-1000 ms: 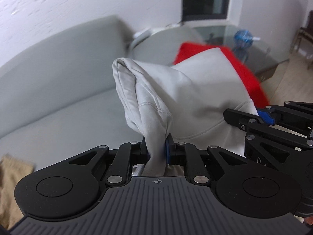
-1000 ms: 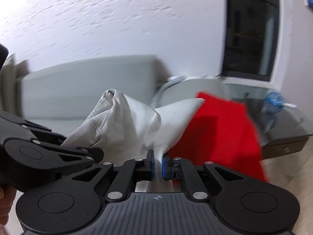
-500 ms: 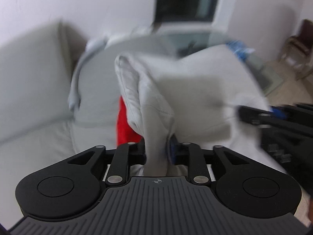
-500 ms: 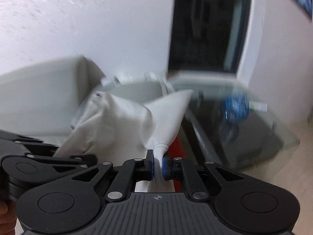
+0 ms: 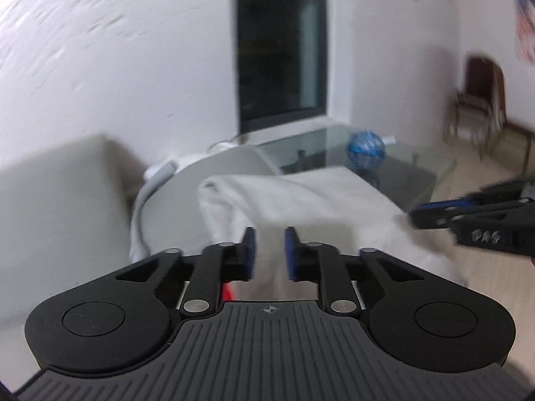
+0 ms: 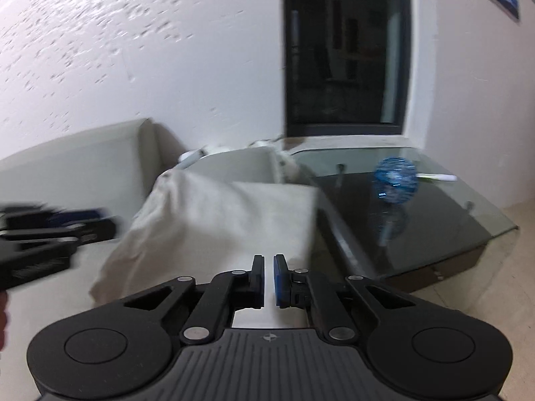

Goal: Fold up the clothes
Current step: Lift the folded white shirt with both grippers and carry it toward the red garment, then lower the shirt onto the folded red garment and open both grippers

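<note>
A folded light grey garment [image 5: 301, 200] lies on the grey sofa's end by the armrest; it also shows in the right wrist view [image 6: 227, 220]. My left gripper [image 5: 269, 240] is open just above its near edge, with nothing between the pads. My right gripper [image 6: 268, 267] has its pads slightly apart and empty over the garment's near right corner. A bit of red cloth [image 5: 227, 292] shows under the garment behind the left gripper's linkage. The right gripper shows at the right of the left wrist view [image 5: 468, 217], and the left gripper at the left of the right wrist view [image 6: 50, 234].
A grey sofa [image 6: 83, 167] runs along the white wall. A glass side table [image 6: 418, 220] with a blue ball-shaped object [image 6: 396, 175] stands right of the armrest. A dark window [image 6: 344, 50] is behind. A wooden chair [image 5: 481, 100] stands far right.
Both grippers carried the grey garment over the red cloth, laid it down near the armrest and let go. The left jaws opened wide, the right ones a little.
</note>
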